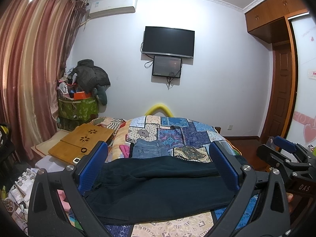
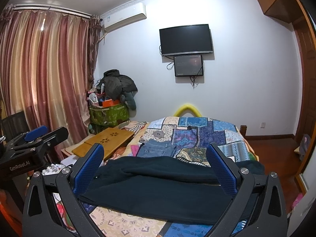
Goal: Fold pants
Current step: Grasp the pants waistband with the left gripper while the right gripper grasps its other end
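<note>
One pair of dark pants (image 1: 158, 185) lay across the lower middle of both frames on the patchwork quilt (image 1: 177, 136), already doubled leg over leg into a long band, its elastic waist at lower left of the left wrist view. By my guess the lengthwise fold was done and the crosswise folds were left. Both grippers hung over it with jaws spread wide and nothing held: the left gripper (image 1: 158, 158) and the right gripper (image 2: 155, 156), each framing the cloth between blue pads. Just beyond, at centre frame, sat folded jeans (image 1: 149, 149). Further out, a bamboo lap tray (image 1: 83, 140) rested at left and a television (image 1: 168, 41) hung on the wall.
</note>
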